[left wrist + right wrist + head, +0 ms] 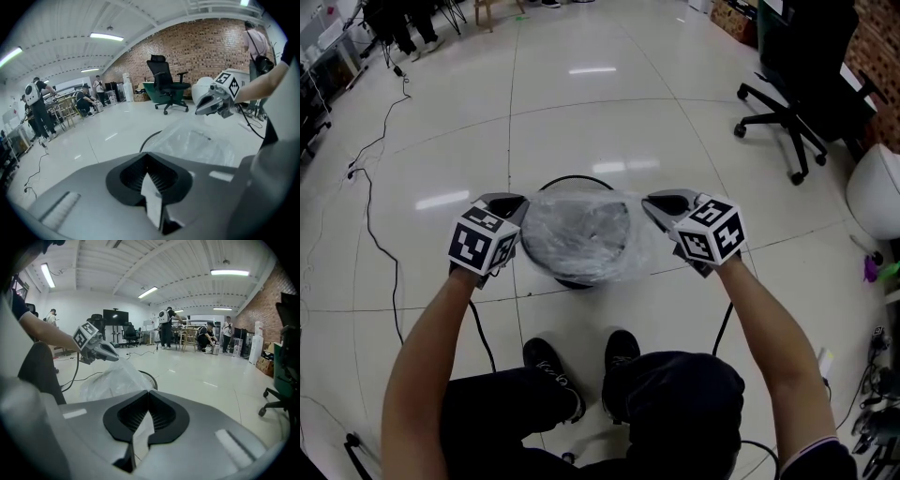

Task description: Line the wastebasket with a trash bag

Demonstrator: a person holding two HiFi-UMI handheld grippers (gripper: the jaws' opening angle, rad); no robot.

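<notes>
A clear trash bag is stretched open over a round black wire wastebasket on the floor in front of the person's feet. My left gripper is shut on the bag's left edge, and a strip of film shows between its jaws. My right gripper is shut on the bag's right edge, with film pinched between its jaws too. The bag spans between the two grippers, and each gripper view shows the other gripper across it. The basket's rim peeks out behind the film.
A black office chair stands at the back right, beside a white rounded object. Cables trail over the floor at the left. People and racks stand at the far end of the room. The person's shoes are just behind the basket.
</notes>
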